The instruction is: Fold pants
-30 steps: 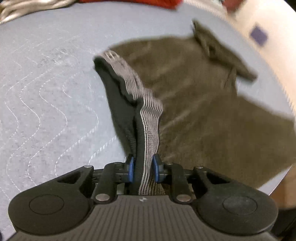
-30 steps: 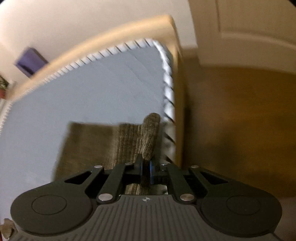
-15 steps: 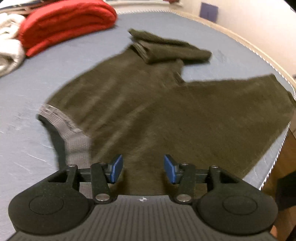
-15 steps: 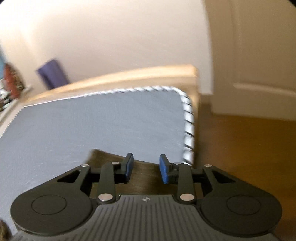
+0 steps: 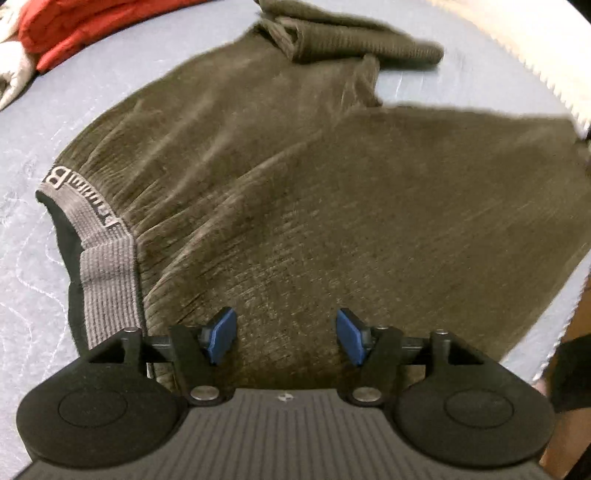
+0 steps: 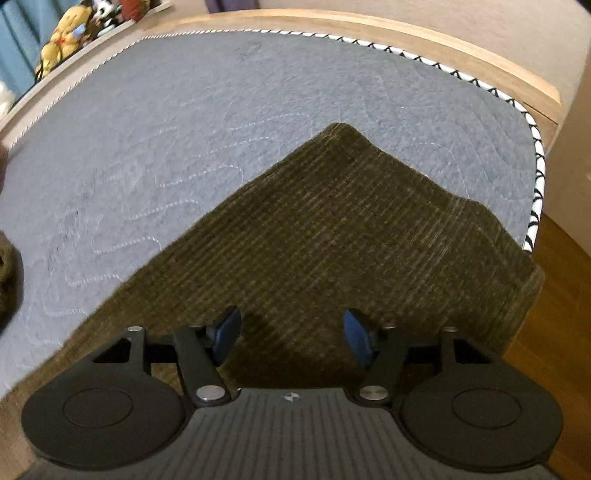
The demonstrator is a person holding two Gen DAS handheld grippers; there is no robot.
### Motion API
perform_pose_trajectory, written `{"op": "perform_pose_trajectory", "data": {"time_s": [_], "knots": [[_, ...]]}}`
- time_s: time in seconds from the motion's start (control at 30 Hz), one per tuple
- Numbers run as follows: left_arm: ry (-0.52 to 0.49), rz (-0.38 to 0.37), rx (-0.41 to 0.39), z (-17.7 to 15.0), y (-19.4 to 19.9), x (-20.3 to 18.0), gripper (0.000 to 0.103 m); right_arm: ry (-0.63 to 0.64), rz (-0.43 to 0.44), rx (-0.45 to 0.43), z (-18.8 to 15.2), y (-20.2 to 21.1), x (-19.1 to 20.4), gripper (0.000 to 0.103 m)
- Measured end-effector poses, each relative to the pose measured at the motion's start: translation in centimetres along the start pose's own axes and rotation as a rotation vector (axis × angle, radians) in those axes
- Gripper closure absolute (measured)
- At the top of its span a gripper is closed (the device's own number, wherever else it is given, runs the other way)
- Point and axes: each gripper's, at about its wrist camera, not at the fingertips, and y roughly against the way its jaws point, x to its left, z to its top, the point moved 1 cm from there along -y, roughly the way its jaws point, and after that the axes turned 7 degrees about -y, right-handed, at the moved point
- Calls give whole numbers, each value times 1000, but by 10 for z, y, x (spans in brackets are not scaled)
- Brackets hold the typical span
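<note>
Olive-brown ribbed pants (image 5: 295, 184) lie spread on the grey-blue quilted bed (image 5: 22, 258). Their grey elastic waistband (image 5: 103, 266) sits at the left, and one leg is folded over itself at the top (image 5: 351, 40). My left gripper (image 5: 282, 339) hovers over the hip area, its jaws opening with nothing between the blue pads. In the right wrist view a pant leg (image 6: 332, 240) reaches the bed's right corner and hangs slightly over it. My right gripper (image 6: 291, 338) is above this leg, jaws opening and not holding any cloth.
A red folded garment (image 5: 74, 29) and a white one (image 5: 11, 77) lie at the bed's far left. Stuffed toys (image 6: 66, 37) sit beyond the wooden bed frame (image 6: 443, 55). Wooden floor (image 6: 554, 332) lies past the bed's right edge.
Both grippers let go of the cloth: the left released the waistband, the right released the leg end. Both jaws widened, and the pants now lie flat on the bed.
</note>
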Motion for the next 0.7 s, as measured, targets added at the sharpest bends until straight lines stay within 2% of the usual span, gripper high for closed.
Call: {"op": "perform_pose_trajectory", "data": {"time_s": [0.1, 0.2, 0.47, 0.57, 0.7], "knots": [[26, 0, -62, 16, 10, -4, 36, 24, 48, -77, 2, 16, 27, 40], [51, 13, -183, 32, 35, -13, 24, 93, 147, -147, -2, 40, 62, 40], [97, 93, -446, 85, 73, -46, 24, 270, 395, -252, -40, 95, 157, 40], [113, 106, -462, 103, 70, -54, 24, 326, 483, -289, -55, 119, 191, 40], [159, 63, -454, 122, 51, -48, 24, 412, 582, -334, -70, 146, 230, 39]]}}
